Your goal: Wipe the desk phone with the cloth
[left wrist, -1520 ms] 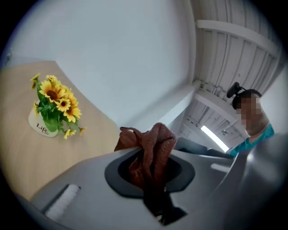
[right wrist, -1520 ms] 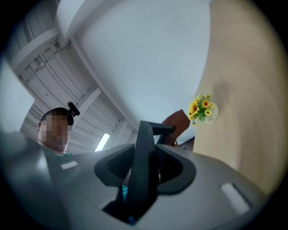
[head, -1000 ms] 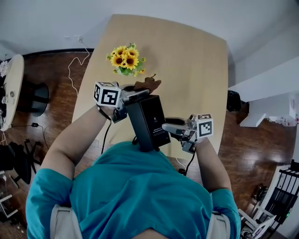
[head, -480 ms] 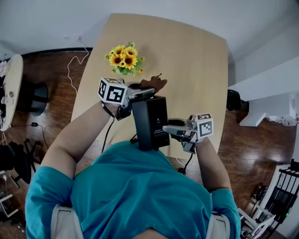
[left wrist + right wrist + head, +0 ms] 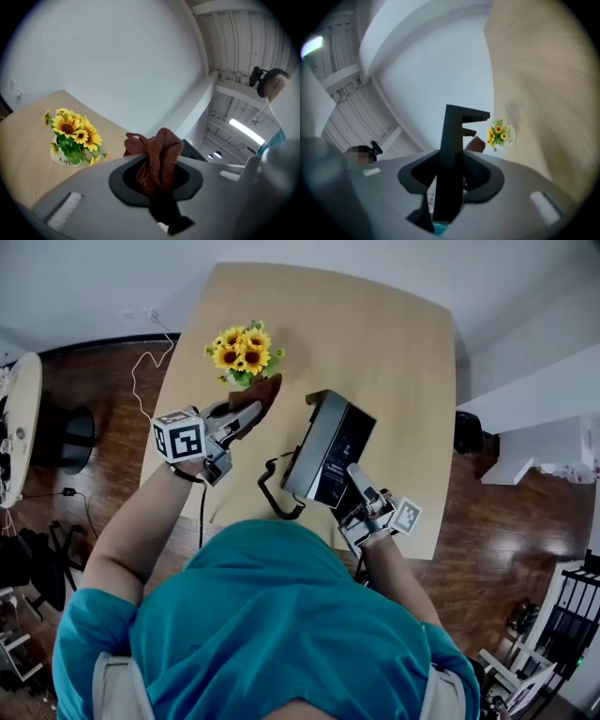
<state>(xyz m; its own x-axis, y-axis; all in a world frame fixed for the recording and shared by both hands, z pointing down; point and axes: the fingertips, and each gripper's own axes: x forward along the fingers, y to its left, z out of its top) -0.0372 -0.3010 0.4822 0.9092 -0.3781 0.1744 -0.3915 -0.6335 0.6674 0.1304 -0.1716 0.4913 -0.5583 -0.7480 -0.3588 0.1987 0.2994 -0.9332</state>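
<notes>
The right gripper (image 5: 356,479) is clamped on the near edge of the desk phone (image 5: 330,448) and holds it tilted above the tabletop (image 5: 394,352), with the coiled cord (image 5: 274,491) trailing at the phone's left. The left gripper (image 5: 242,415) pinches the brown cloth (image 5: 262,392), which is bunched just left of the phone without touching it, near the sunflowers (image 5: 239,351)

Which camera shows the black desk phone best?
The head view: the desk phone shows nearly whole, tilted up, with its coiled cord. The right gripper view sees it only edge-on between the fingers; the left gripper view shows just a dark sliver behind the cloth.
</notes>
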